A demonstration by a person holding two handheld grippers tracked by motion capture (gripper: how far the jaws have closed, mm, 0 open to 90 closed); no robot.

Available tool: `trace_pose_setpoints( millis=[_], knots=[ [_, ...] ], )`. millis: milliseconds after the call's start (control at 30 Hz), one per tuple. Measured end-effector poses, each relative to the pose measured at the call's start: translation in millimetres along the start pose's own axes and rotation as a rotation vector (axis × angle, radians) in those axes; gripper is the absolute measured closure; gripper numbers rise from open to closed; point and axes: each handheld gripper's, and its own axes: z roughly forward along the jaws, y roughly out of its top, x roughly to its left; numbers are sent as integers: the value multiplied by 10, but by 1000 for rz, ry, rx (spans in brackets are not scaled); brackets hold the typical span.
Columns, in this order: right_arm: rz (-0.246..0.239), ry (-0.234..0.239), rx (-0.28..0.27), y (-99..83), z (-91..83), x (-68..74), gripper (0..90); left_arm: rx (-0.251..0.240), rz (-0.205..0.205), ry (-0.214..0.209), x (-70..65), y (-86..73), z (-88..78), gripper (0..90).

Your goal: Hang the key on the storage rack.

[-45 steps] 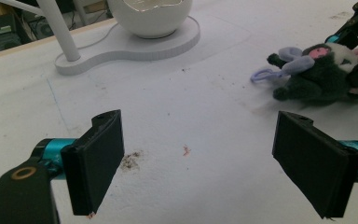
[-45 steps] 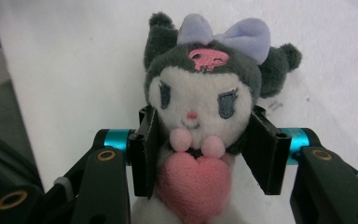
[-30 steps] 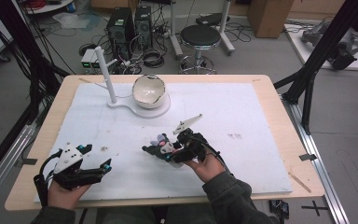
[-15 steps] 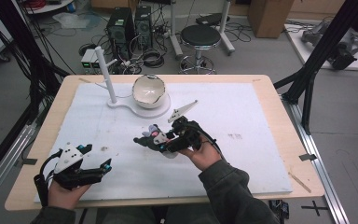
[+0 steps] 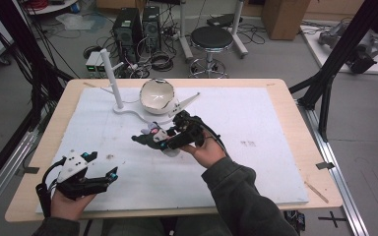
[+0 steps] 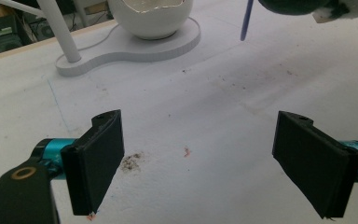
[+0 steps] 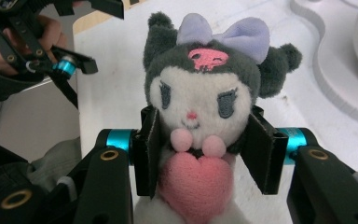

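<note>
Two grippers work the table in the high view: the right gripper point(image 5: 150, 139) carries a plush toy point(image 5: 153, 135) above the white mat point(image 5: 256, 132), just short of the egg-shaped bowl point(image 5: 157, 96) ahead of it. In the left gripper view, the left gripper point(image 6: 198, 154) rests released and empty. In the right gripper view, both pads clamp the plush's neck; keep that squeeze firm and clear the bowl's rim before letting go.
</note>
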Motion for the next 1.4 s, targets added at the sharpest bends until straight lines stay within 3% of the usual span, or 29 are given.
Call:
trace_pose_setpoints(
  millis=[700,1400],
  knots=[
    [-58,6,-15,504,135,-76,522,-5,-1,2,19,-4,-4,170],
    [-49,11,-45,888,275,-178,521,-4,4,3,20,-5,-1,170]
  ],
)
